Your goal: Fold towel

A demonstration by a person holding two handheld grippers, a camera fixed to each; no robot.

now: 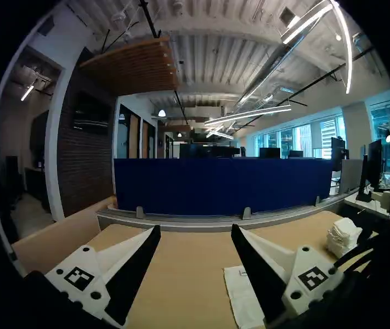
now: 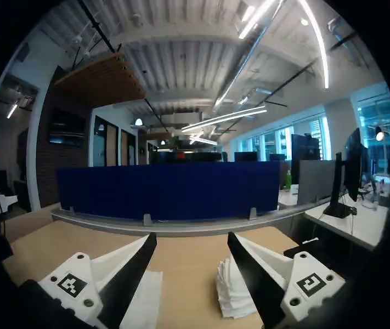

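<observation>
- Left gripper [image 1: 195, 227] fingers sit nearest, spread wide and empty; right gripper [image 2: 191, 234] is likewise parted, holding nothing.
- Towel [image 1: 243, 299] lies flat on the table [image 1: 189, 274], low right in the left gripper view and low left in the right gripper view. That puts it between the two grippers, probably laid out for a two-handed pick.
- Fold looks not yet begun.
- Stack of folded towels [image 2: 230, 288] sits to the right, likely set aside out of the way.
- Blue divider [image 1: 222, 186] runs along the far edge.
</observation>
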